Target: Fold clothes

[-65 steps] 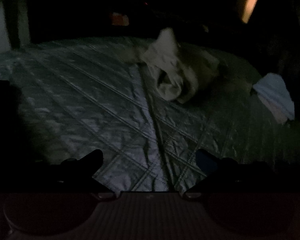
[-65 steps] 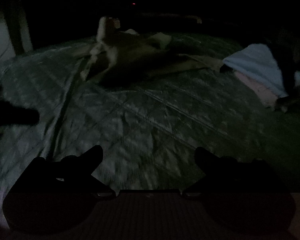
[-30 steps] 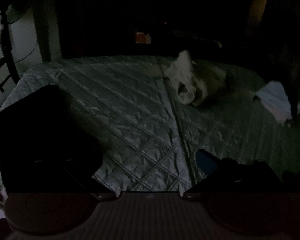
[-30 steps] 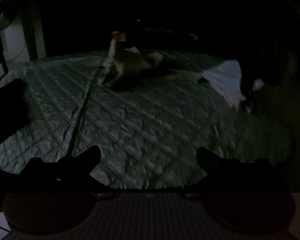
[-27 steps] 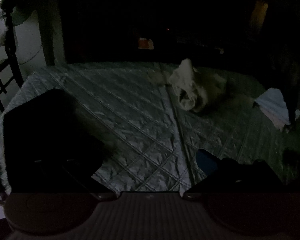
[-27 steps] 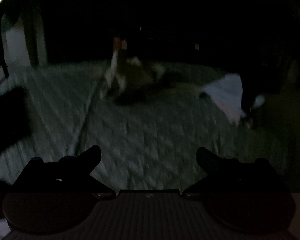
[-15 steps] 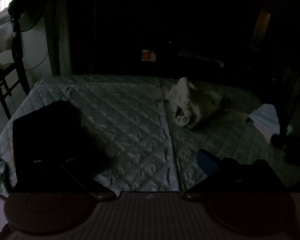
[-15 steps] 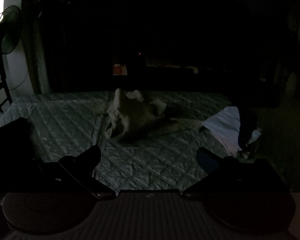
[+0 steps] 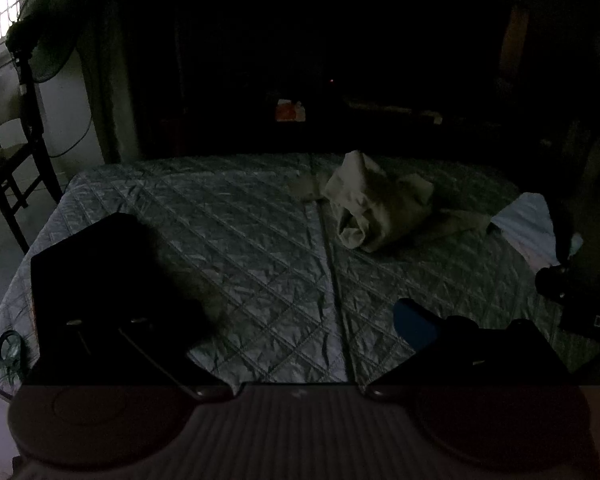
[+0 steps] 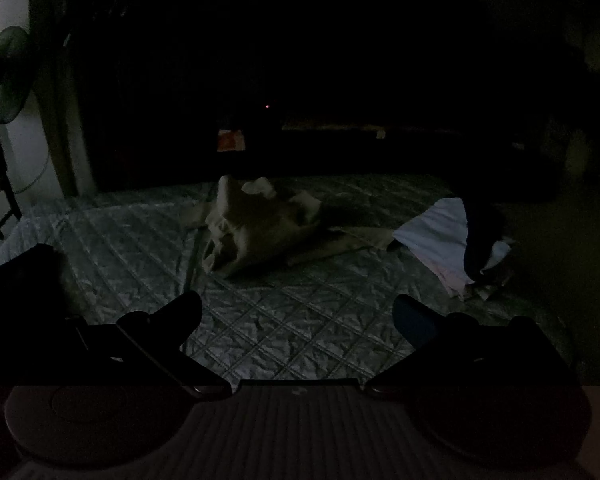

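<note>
The room is very dark. A crumpled beige garment (image 9: 376,210) lies on the far part of a quilted grey bed cover (image 9: 240,232); it also shows in the right wrist view (image 10: 256,228). My left gripper (image 9: 296,320) is open and empty, held back above the near edge of the cover. My right gripper (image 10: 296,316) is open and empty too, well short of the garment. A dark flat folded item (image 9: 100,272) lies on the cover at the near left, in front of my left gripper's left finger.
A pale folded stack (image 10: 440,240) lies at the bed's right edge, also in the left wrist view (image 9: 528,228). A standing fan (image 9: 40,60) and a chair (image 9: 4,160) stand at the left. A dark object (image 9: 580,296) sits at the right edge.
Both grippers have pulled back and risen from the bed, so the garment looks smaller and farther. The garment itself has not moved. Both grippers stay open.
</note>
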`<state>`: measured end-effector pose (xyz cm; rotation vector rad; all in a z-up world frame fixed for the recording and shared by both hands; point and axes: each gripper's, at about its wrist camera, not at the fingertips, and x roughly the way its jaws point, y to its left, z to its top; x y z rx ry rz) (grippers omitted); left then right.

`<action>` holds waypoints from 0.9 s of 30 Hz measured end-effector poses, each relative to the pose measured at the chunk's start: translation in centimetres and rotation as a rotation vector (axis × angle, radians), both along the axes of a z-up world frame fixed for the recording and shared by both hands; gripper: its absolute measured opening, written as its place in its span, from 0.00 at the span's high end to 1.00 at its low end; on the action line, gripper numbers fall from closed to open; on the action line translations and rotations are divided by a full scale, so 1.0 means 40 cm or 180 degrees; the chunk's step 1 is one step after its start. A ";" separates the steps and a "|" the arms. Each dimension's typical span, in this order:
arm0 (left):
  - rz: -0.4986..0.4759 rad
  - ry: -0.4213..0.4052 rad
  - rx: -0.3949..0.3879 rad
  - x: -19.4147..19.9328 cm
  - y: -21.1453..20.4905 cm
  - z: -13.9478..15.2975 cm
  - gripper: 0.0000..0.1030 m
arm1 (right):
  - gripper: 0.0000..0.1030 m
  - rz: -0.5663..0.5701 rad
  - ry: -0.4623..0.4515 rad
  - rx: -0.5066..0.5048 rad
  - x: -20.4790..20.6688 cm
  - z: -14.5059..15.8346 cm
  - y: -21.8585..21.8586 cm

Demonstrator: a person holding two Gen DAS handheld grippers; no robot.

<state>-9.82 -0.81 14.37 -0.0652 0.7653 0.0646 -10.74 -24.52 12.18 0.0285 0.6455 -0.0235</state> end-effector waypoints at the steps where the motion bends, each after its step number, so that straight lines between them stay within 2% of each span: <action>1: -0.0005 0.0000 0.0008 -0.001 -0.001 0.001 0.02 | 0.01 0.0003 -0.0001 0.0004 -0.001 0.000 -0.001; 27: -0.0028 0.0066 -0.0055 0.021 -0.036 -0.008 0.02 | 0.01 0.0062 -0.0016 -0.0007 0.010 -0.004 -0.006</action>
